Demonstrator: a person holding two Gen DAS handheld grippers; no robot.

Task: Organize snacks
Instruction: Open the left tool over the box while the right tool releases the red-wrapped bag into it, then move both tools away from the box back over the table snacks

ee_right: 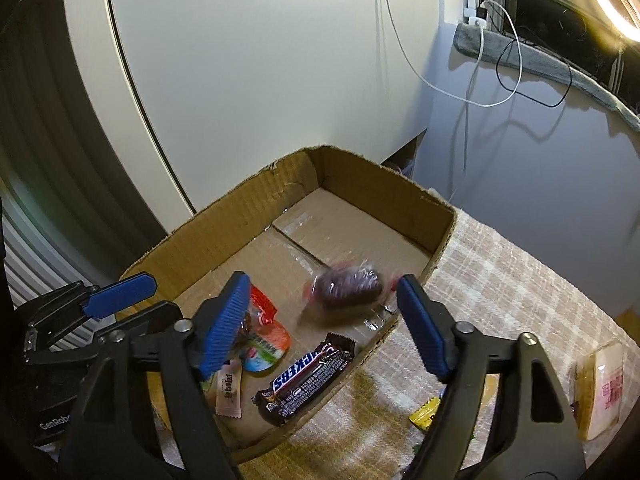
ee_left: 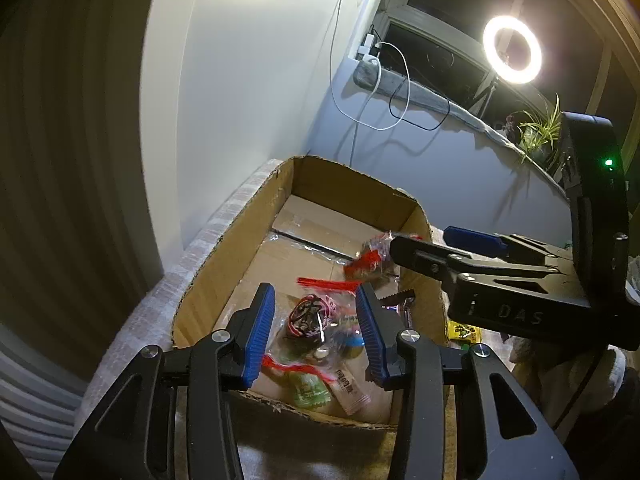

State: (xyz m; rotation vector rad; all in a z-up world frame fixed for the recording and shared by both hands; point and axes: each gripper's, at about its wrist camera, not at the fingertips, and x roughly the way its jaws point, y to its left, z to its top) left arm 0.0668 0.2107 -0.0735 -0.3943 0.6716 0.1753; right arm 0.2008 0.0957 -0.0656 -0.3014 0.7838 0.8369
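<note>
An open cardboard box [ee_left: 224, 260] [ee_right: 384, 196] stands on a checked cloth. My left gripper [ee_left: 316, 336] hovers open over its near end. A clear bag with red trim [ee_left: 308, 320] lies in the box between the blue pads, and they do not press on it. My right gripper [ee_right: 320, 320] [ee_left: 424, 240] is open wide over the box's right side. A brown snack in clear wrap [ee_right: 344, 288] [ee_left: 370, 258] shows blurred between its fingers, free of both pads. The left gripper [ee_right: 148, 300] shows at the left edge of the right wrist view.
In the box lie a Snickers bar [ee_right: 306, 376], a small white packet [ee_right: 229, 394], an orange-green packet [ee_right: 266, 346] and a green packet [ee_left: 310, 390]. On the cloth [ee_right: 500, 280] outside are a yellow packet [ee_right: 426, 412] and wrapped bread [ee_right: 600, 392]. Walls stand close behind.
</note>
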